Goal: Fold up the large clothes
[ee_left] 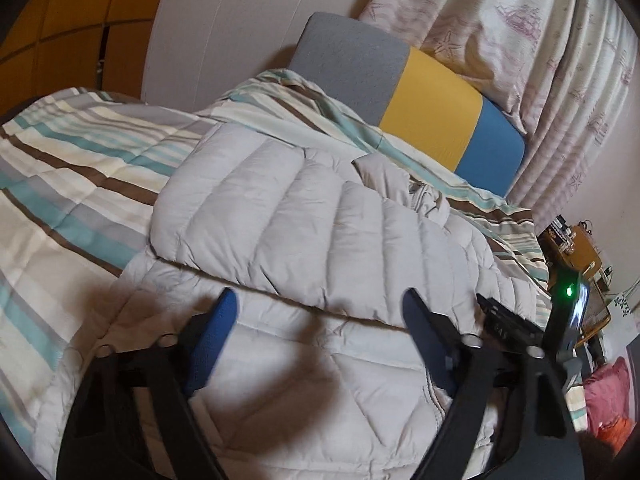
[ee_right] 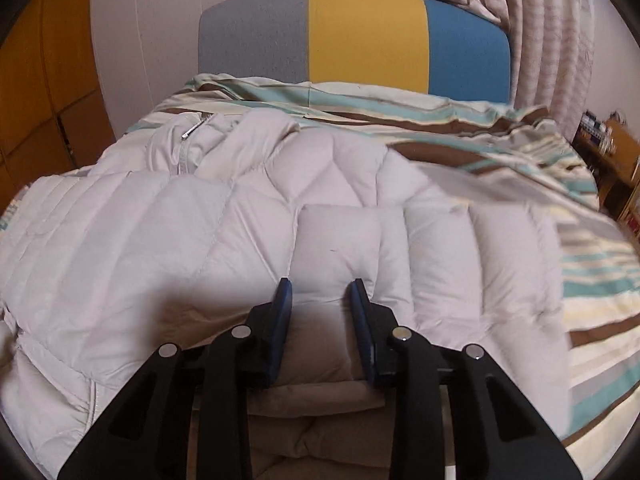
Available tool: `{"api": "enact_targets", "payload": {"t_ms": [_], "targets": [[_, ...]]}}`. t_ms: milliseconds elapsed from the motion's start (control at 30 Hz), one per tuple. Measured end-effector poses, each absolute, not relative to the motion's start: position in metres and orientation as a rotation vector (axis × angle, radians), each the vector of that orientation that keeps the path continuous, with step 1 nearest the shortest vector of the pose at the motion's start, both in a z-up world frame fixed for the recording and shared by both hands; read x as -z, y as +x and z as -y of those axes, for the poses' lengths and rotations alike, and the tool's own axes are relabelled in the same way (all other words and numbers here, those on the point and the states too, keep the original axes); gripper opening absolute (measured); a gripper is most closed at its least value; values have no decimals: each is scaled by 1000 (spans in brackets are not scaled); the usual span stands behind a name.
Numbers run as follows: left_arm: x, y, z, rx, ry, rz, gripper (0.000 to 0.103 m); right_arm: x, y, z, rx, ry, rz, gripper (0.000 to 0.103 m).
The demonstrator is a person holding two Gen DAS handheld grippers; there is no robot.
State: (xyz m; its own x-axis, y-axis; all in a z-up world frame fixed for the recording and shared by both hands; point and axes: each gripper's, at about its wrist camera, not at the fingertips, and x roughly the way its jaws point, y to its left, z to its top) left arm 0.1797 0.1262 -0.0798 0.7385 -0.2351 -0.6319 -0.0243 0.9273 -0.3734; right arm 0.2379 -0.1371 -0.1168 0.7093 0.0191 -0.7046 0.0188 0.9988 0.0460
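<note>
A pale grey quilted puffer jacket (ee_left: pixel 304 216) lies on a striped bed cover (ee_left: pixel 72 168). One sleeve (ee_left: pixel 248 192) is folded across the body. My left gripper (ee_left: pixel 320 304) is wide open just above the jacket's lower part, holding nothing. Part of the right gripper (ee_left: pixel 516 328) shows at its right. In the right wrist view the jacket (ee_right: pixel 200 232) fills the middle, its zip collar (ee_right: pixel 192 132) at the far left. My right gripper (ee_right: pixel 322 286) is closed on the cuff of the other sleeve (ee_right: pixel 340 248), which is bunched between the blue pads.
A headboard in grey, yellow and blue (ee_right: pixel 360 36) stands at the far end. Patterned curtains (ee_left: pixel 540 60) hang to the right. A wooden shelf with small items (ee_right: pixel 612 140) stands by the bed's right side. A wooden wardrobe (ee_right: pixel 40 80) is at the left.
</note>
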Motion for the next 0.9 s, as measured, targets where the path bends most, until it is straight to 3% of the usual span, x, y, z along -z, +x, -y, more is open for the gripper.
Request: {"api": "enact_targets", "payload": {"t_ms": [100, 167, 233, 433, 733, 833, 900], "targets": [[76, 198, -129, 103, -377, -734, 80, 120, 234, 136, 9, 31, -770, 30], [72, 221, -128, 84, -340, -746, 71, 122, 235, 137, 11, 28, -769, 30], [72, 244, -128, 63, -308, -774, 70, 122, 236, 137, 11, 28, -768, 31], [105, 298, -149, -44, -178, -861, 42, 122, 235, 134, 9, 30, -770, 31], [135, 294, -158, -28, -125, -815, 40, 125, 237, 125, 11, -19, -771, 32], [124, 286, -152, -29, -86, -808, 51, 124, 238, 126, 7, -7, -778, 35], [111, 276, -150, -47, -70, -798, 86, 118, 235, 131, 0, 20, -772, 59]]}}
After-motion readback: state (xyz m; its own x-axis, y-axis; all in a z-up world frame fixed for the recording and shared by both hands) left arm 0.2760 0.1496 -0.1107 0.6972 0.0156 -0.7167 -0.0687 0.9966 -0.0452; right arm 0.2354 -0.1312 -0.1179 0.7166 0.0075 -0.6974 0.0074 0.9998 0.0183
